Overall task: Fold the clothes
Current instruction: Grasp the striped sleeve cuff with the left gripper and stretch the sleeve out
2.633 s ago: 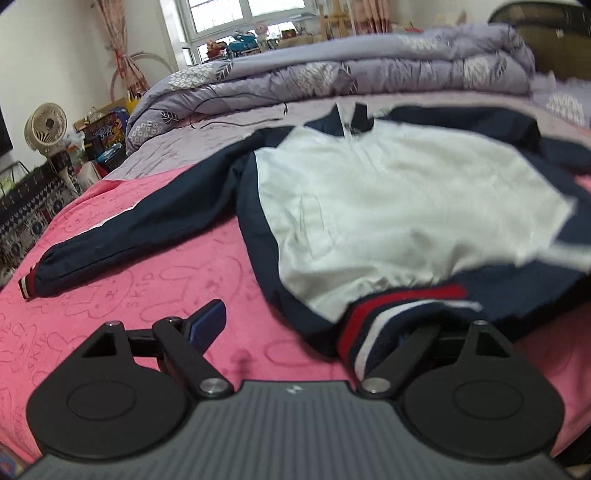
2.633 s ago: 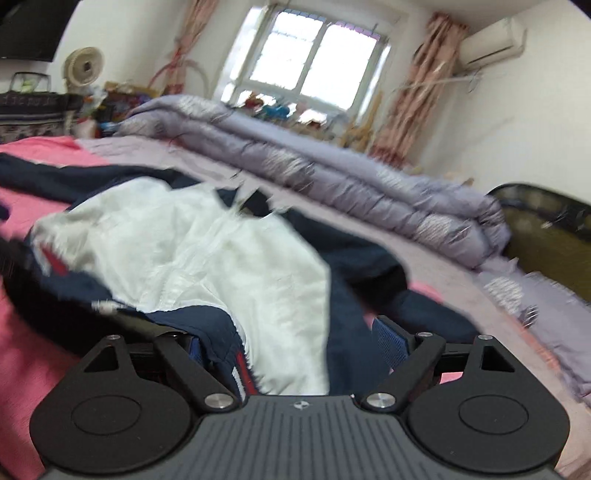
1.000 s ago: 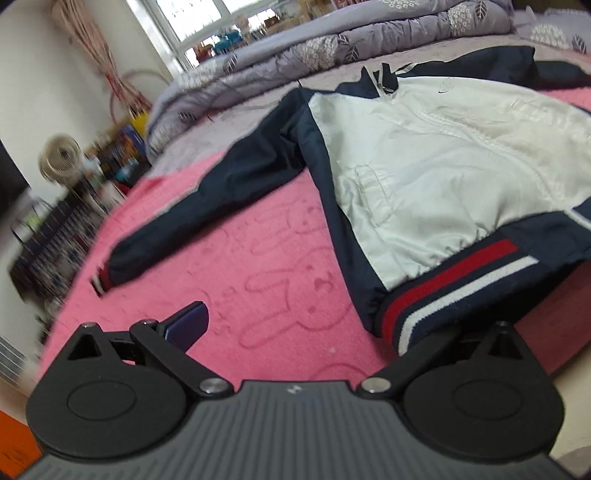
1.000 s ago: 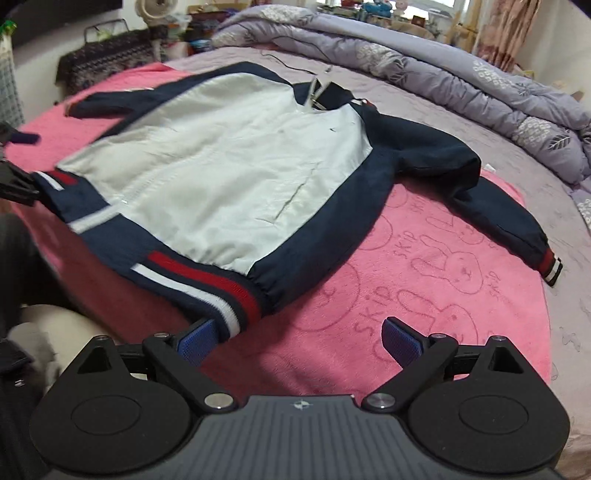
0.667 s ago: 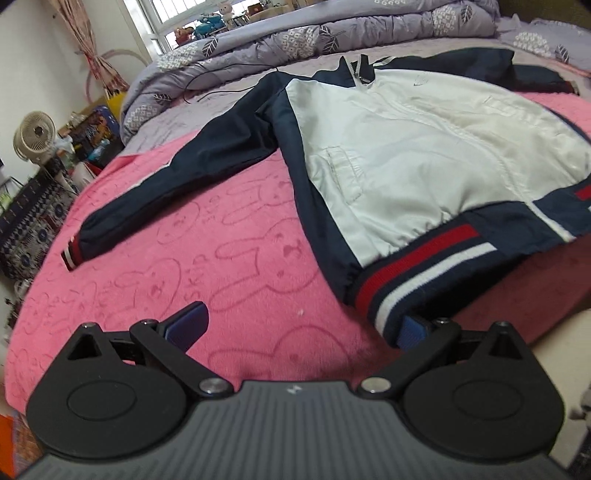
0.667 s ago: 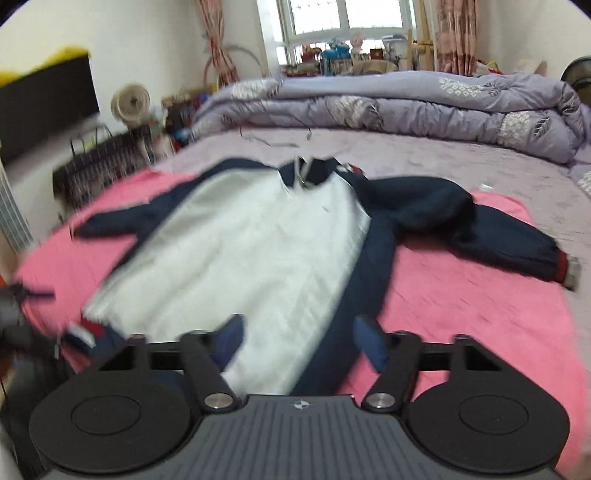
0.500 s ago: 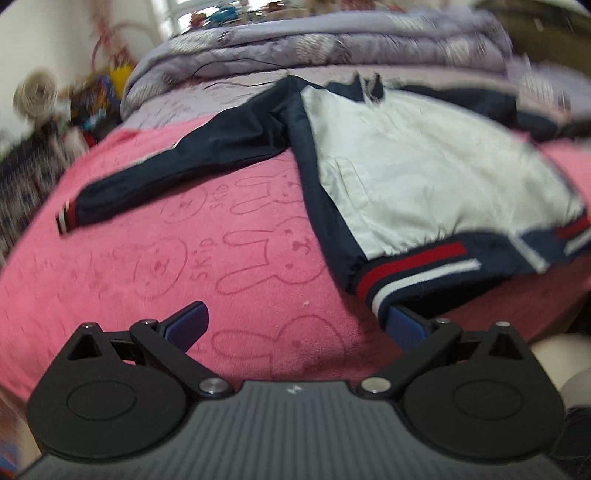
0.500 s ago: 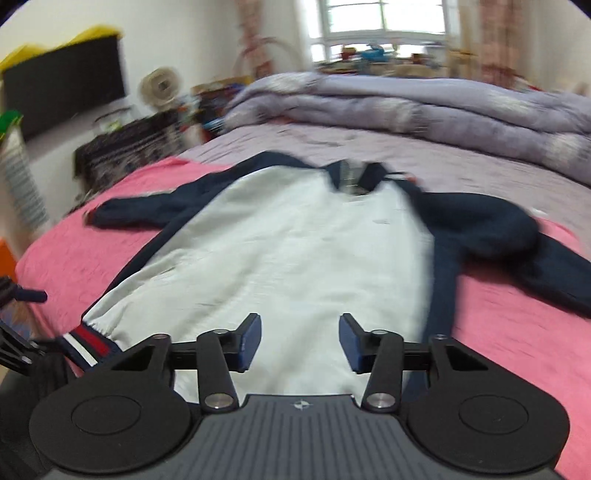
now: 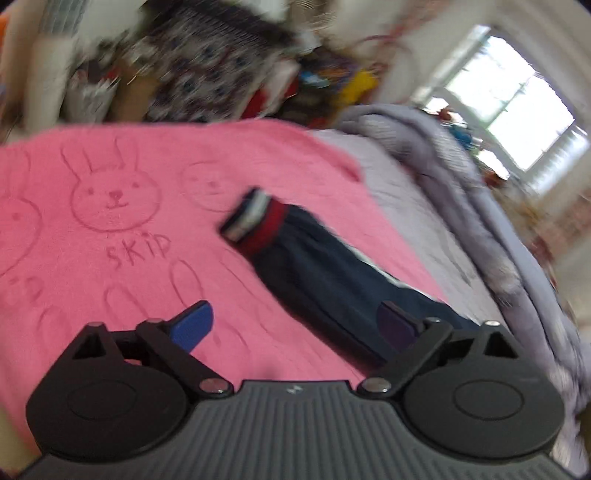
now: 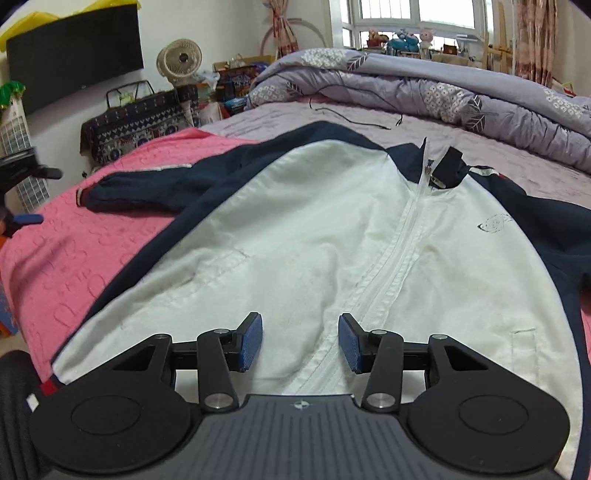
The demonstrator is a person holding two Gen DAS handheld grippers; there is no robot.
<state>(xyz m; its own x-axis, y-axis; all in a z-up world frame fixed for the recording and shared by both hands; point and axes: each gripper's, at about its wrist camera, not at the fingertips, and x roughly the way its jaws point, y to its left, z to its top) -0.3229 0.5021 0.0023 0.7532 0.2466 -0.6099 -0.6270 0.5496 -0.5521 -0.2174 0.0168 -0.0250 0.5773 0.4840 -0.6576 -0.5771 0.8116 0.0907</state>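
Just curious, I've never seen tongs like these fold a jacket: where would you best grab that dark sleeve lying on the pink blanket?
Probably at the striped cuff, the sleeve's free end. It lies flat and straight on the pink blanket, so come from above with the open left tongs straddling its width, pinch, then carry it over the body.

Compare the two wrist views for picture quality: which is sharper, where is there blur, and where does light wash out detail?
Left wrist view: tilted and motion-smeared, clutter at top streaked, window blown out, though the sleeve cuff on the pink blanket stays readable. Right wrist view: sharp on the jacket zip, fisheye bending the edges, window bright.
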